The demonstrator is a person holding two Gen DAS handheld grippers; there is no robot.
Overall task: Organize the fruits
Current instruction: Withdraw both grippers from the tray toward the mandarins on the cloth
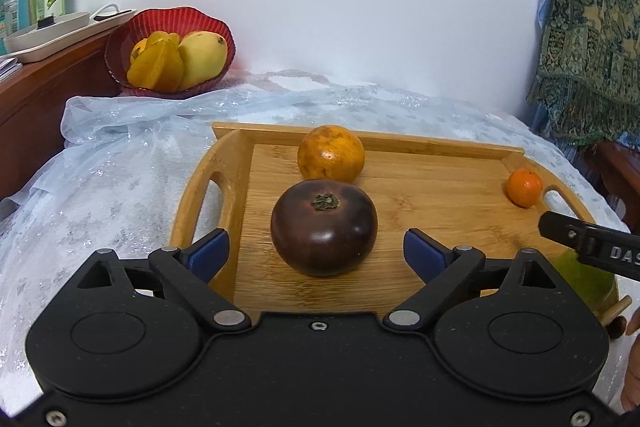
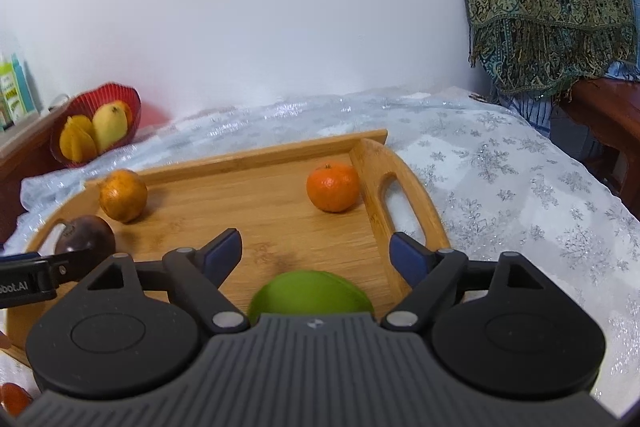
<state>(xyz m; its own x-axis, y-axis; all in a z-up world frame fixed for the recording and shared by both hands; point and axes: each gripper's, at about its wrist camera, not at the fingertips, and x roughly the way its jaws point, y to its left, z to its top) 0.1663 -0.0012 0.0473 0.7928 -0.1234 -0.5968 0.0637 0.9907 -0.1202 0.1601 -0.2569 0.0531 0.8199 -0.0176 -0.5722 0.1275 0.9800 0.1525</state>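
- Left tongs [image 1: 316, 251]: jaws wide, nothing gripped. Blue pads [image 1: 210, 253] stand clear of the fruit on both sides.
- Dark fruit [image 1: 324, 227]: round, purple-brown, stem cap up, sitting on the tray [image 1: 420, 195] floor directly ahead of the left tongs, centred in the gap and partly between the pads. No long axis to speak of, so approach angle looks uncritical.
- Right tongs [image 2: 316, 255]: jaws wide, also empty. Green fruit [image 2: 310, 293] lies just under and behind the pads, close to the body of the tool, near the tray's front edge; only its top shows, and slightly blurred.
- Judgement: left tongs are the nearer pair for the dark fruit, right tongs for the green one. Each needs little more than a short advance or drop, then a close.
- Big orange [image 1: 331, 153]: mottled skin, just beyond the dark fruit, against the tray's far wall. Apparently not touching the dark fruit, though the gap is hard to read.
- Small orange [image 2: 333, 187]: brighter, at the tray's right end, beside the handle cut-out, well apart from the others.
- Tray rests on a bed under a silvery snowflake cloth [image 2: 520, 179].
- Far left: red bowl [image 1: 224, 31] already holding a mango [image 1: 202, 59] and star fruit [image 1: 158, 61]; likely the destination, on the left side.
- Risk: a round fruit may roll if one pad touches first.
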